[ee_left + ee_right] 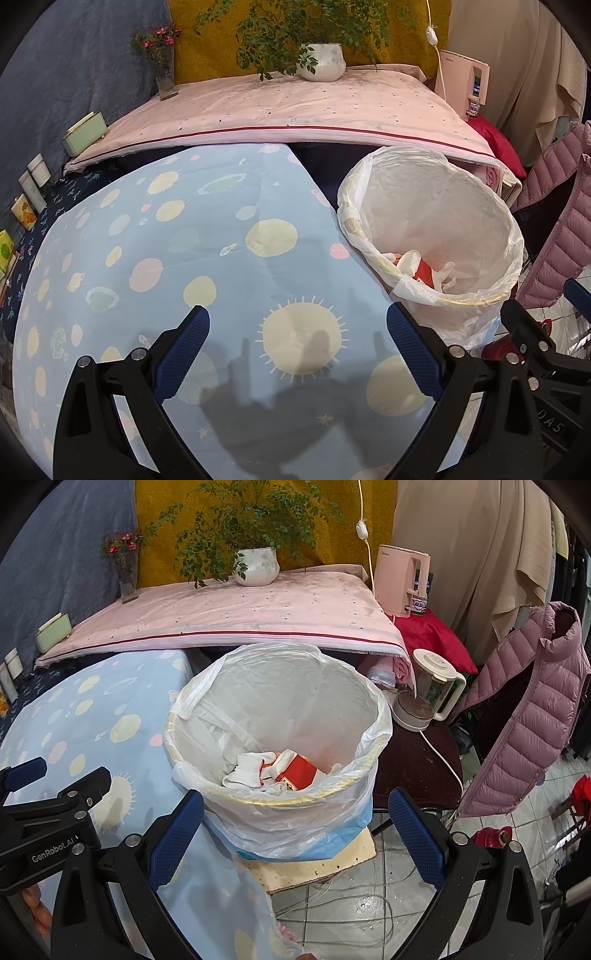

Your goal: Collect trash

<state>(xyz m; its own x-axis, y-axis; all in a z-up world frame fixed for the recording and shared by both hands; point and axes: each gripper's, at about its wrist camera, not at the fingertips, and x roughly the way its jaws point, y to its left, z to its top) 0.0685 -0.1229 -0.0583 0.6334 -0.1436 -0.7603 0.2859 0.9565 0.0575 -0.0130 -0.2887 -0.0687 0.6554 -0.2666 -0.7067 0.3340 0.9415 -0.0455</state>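
— Hovering where, the left gripper [297,317]?
— Above the blue cloth [221,266], fingers spread, nothing held.
— And the right gripper [295,801]?
— Also spread, empty, held before the trash bin [369,746]; trash [295,768] is seen inside.

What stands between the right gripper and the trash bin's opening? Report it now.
Nothing visible does. The right gripper is open and empty, with the trash bin just ahead of its fingers. The bin's mouth is uncovered, its plastic liner folded over the rim, and a red carton and white scraps lie inside.
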